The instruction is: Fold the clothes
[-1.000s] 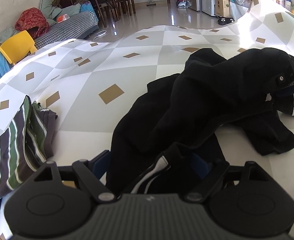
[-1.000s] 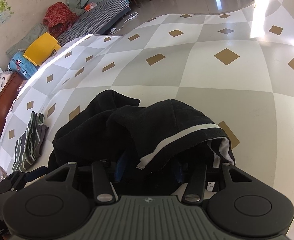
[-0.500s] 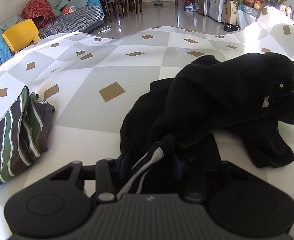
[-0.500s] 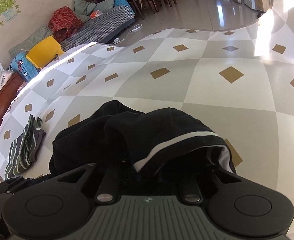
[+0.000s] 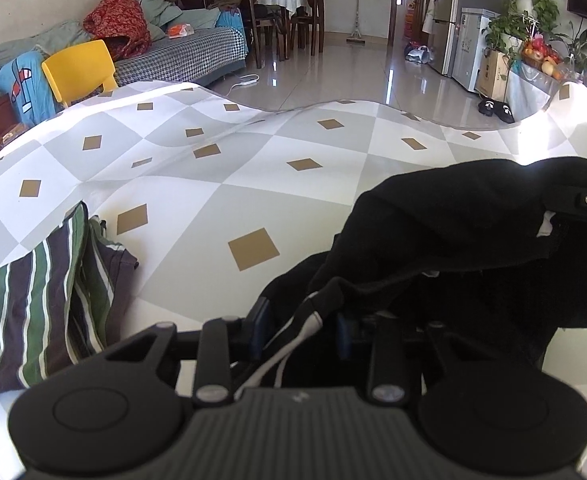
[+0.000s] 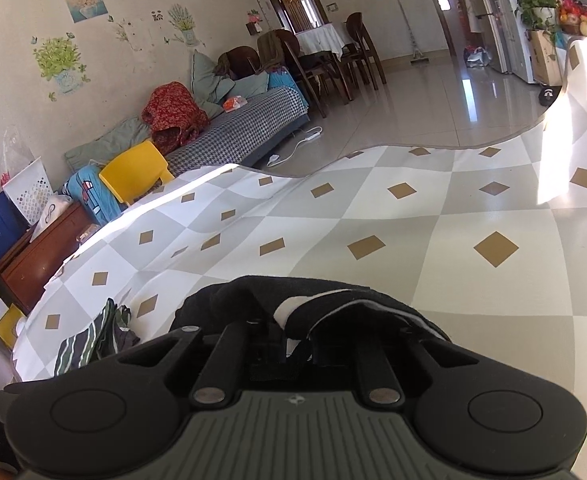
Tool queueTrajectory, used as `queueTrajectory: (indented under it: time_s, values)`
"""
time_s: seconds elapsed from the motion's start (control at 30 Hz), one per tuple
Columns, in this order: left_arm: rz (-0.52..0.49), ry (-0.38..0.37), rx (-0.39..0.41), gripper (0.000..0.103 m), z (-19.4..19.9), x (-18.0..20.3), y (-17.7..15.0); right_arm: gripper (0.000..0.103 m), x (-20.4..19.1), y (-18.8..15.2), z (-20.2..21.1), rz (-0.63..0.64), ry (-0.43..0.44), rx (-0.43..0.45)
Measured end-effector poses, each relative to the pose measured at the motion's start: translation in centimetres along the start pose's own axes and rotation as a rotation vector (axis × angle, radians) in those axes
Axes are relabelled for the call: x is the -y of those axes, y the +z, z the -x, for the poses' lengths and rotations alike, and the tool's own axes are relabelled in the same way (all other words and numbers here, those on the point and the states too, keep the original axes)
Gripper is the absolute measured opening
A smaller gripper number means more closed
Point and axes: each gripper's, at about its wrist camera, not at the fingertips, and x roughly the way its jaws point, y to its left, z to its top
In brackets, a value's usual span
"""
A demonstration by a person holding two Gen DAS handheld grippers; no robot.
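sunlit living room with a sofa and dining chairs lies beyond a grey-and-white diamond-patterned tablecloth (image 5: 221, 184). in the left wrist view, the left gripper (image 5: 299, 326) pinches a white-striped edge of the black garment (image 5: 445, 232); over the last second the cloth has come up off the table and bunched closer to the camera, so both ends now hang lifted, which suits shaking it out or bringing edges together. the right gripper (image 5: 585, 204) shows at the far right, buried in the same cloth. a folded green-and-purple striped shirt (image 5: 41, 292) lies well apart at the left, clear of the work. in the right wrist view the right gripper (image 6: 297, 344) is clamped on the black garment (image 6: 253, 292), raised higher than a second ago; nothing stands in the way on the tablecloth (image 6: 413, 232) ahead.
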Motion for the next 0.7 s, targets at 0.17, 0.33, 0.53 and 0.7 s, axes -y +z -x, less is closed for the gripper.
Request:
queueTrajectory:
  time_s: [0.17, 0.33, 0.53, 0.7]
  values:
    - [-0.019, 0.013, 0.001, 0.031, -0.4, 0.1, 2.1, 0.012, 0.1, 0.9, -0.6, -0.035, -0.001, 0.031]
    - [-0.026, 0.015, -0.056, 0.031, -2.1, 0.3, 3.2, 0.012, 0.1, 1.7, -1.4, -0.067, -0.005, 0.053]
    - [-0.008, 0.025, -0.083, 0.031, -3.9, -0.1, 4.3, 0.012, 0.4, 1.9, -2.7, -0.085, -0.026, 0.052]
    - [0.02, 0.061, -0.127, 0.049, -5.5, -0.2, 4.5, 0.027, 1.7, 2.0, -3.9, -0.175, -0.042, 0.044]
